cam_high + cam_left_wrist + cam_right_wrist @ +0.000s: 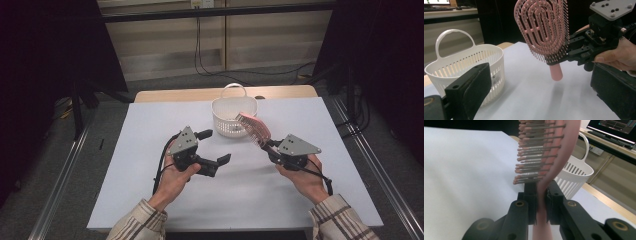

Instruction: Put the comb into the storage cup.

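Observation:
A pink hairbrush [253, 129] with thin bristles is held up off the white table, close to a white slotted basket [232, 114] with a loop handle. My right gripper [268, 146] is shut on the brush at its neck, where handle meets head. In the right gripper view both jaws pinch the pink hairbrush [544, 185], and the white basket [574, 180] stands just behind. My left gripper [214, 146] hovers open at the middle of the table with nothing between its jaws. The left gripper view has the hairbrush [544, 30], the right gripper [564, 53] and the basket [471, 67].
The white table sheet [150, 150] lies over a wooden top whose far edge [175, 95] shows behind the basket. Dark stands and cables flank both sides. A monitor [616, 127] sits on a desk beyond the table.

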Demonstrator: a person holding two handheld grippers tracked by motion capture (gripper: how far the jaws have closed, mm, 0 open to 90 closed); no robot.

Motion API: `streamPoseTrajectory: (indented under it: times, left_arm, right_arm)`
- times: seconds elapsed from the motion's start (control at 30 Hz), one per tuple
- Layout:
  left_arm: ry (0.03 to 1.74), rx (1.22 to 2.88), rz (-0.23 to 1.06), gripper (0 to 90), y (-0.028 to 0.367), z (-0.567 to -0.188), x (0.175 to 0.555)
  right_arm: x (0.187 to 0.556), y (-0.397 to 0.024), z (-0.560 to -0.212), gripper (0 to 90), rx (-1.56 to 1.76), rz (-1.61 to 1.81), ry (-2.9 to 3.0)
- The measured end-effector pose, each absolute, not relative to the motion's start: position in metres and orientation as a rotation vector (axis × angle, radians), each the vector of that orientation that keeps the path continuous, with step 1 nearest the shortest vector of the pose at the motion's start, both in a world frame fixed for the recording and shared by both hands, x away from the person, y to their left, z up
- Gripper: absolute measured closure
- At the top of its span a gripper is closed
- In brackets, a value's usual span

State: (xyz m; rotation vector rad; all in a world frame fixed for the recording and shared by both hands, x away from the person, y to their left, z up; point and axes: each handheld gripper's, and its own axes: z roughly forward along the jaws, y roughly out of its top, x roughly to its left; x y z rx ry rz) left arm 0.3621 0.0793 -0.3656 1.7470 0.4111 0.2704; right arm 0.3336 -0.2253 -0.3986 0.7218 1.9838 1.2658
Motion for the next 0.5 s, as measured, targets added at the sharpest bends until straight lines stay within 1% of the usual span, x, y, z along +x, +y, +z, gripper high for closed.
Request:
streamPoseTrajectory:
  times: [0.03,0.1,0.13,0.27,0.5]
  left_arm:
    - [0.41,1.751,0.269,3.4,0.0794,-0.3647,0.3619]
    - [0.42,1.764,0.218,3.2,0.0791,-0.3629,0.3618]
    - [0.424,1.769,0.227,3.2,0.0791,-0.3623,0.3614]
    - [0.428,1.746,0.191,4.0,0.0794,-0.3614,0.3629]
    - [0.447,1.718,0.202,4.8,0.0813,-0.3589,0.3661]
  right_arm:
    - [0.3341,-0.2262,-0.3984,82.1,0.723,1.287,1.986]
    - [0.3345,-0.2272,-0.3974,82.0,0.741,1.324,1.985]
    - [0.3347,-0.2281,-0.3968,82.0,0.756,1.352,1.987]
    - [0.3356,-0.2287,-0.397,82.1,0.771,1.414,1.992]
    - [0.3365,-0.2258,-0.3976,82.0,0.776,1.489,2.022]
